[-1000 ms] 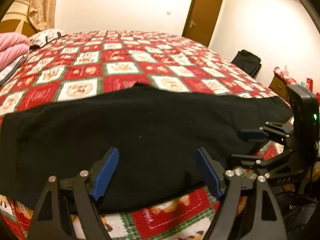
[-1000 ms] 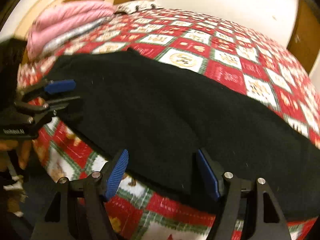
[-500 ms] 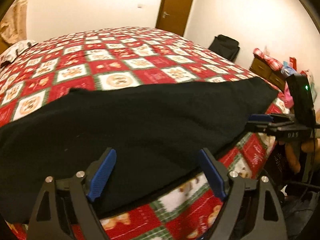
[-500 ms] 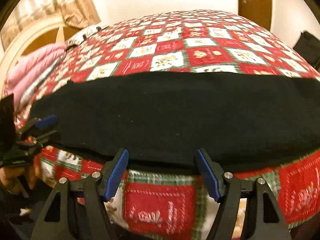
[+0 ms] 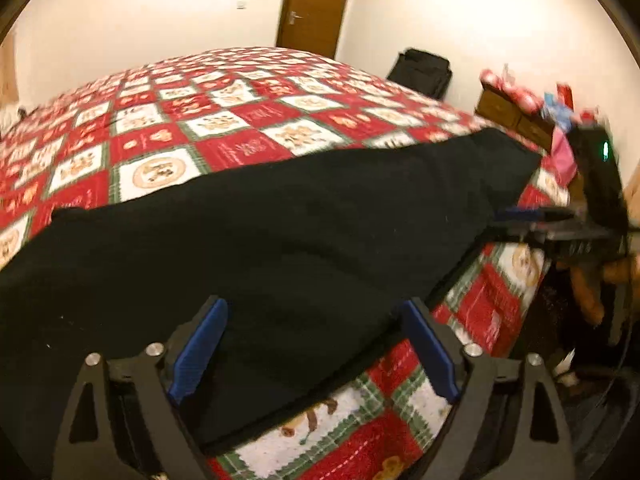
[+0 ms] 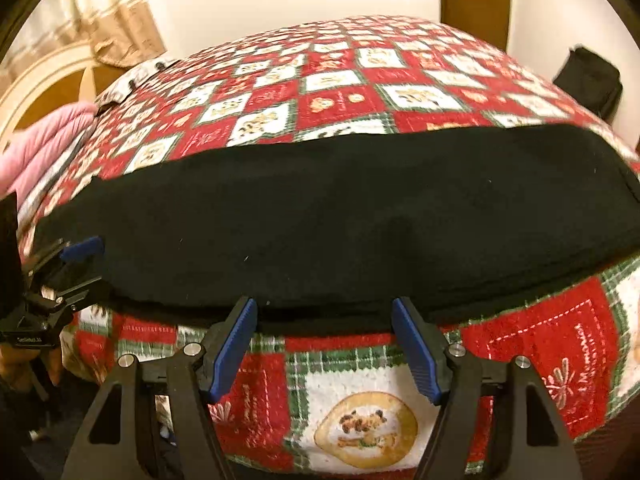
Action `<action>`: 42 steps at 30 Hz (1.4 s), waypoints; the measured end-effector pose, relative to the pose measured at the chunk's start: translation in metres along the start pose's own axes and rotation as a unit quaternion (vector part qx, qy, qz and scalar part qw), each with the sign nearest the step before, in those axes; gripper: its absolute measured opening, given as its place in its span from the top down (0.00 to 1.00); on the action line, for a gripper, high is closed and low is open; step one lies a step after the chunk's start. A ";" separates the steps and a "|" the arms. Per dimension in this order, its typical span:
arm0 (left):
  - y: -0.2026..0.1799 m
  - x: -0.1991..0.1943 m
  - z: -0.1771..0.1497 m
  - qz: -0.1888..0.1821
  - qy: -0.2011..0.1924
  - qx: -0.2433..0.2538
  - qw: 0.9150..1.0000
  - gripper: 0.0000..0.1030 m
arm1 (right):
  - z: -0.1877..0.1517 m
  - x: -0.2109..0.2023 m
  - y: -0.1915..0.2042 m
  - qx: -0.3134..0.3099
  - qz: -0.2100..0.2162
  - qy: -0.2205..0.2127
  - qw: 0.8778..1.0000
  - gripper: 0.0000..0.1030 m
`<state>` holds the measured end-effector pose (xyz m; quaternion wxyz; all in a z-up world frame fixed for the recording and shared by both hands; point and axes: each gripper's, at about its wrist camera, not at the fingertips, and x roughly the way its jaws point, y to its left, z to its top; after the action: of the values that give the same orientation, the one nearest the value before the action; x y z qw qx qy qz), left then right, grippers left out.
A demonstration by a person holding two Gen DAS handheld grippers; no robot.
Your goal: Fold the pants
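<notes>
Black pants [image 5: 280, 232] lie flat in a long band along the near edge of the bed. My left gripper [image 5: 316, 344] hovers over their near part, its jaws opening, blue pads apart with cloth under them but not pinched. At the far right of that view my right gripper [image 5: 512, 224] sits at the pants' end. In the right wrist view the pants [image 6: 340, 216] stretch from side to side, and my right gripper [image 6: 324, 336] stands open at their near hem, pads clear of the cloth. The left gripper [image 6: 88, 272] shows at the left end.
A red, white and green patchwork bedspread [image 5: 240, 120] covers the bed and hangs down its side [image 6: 360, 400]. Pink bedding [image 6: 44, 140] lies by the headboard. A brown door [image 5: 316, 4], a black bag [image 5: 424, 68] and a cluttered wooden dresser [image 5: 512, 116] stand beyond the bed.
Both grippers slid sideways and rolled. The right one drew back from over the pants to their near hem. The left jaws spread a little wider. The pants stayed flat.
</notes>
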<state>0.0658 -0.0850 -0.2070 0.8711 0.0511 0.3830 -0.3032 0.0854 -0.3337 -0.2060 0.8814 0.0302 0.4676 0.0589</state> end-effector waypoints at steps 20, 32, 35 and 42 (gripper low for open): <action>0.002 0.024 0.055 0.028 -0.014 0.013 0.999 0.10 | 0.031 -0.112 -0.214 0.275 -0.051 -0.175 0.944 0.36; -0.006 0.041 0.042 0.053 -0.015 0.002 0.998 0.05 | 0.008 -0.094 -0.255 0.326 0.019 -0.141 0.935 0.55; -0.001 0.037 0.040 0.041 -0.027 -0.024 0.999 0.04 | 0.006 -0.089 -0.248 0.329 0.017 -0.136 0.934 0.55; -0.002 0.037 0.039 0.040 -0.027 -0.026 0.999 0.04 | 0.008 -0.086 -0.240 0.340 -0.009 -0.136 0.930 0.59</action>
<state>0.1088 -0.1174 -0.2051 0.8935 0.0357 0.3645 -0.2598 0.0618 -0.5832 -0.1569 0.8741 0.3319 0.3351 -0.1167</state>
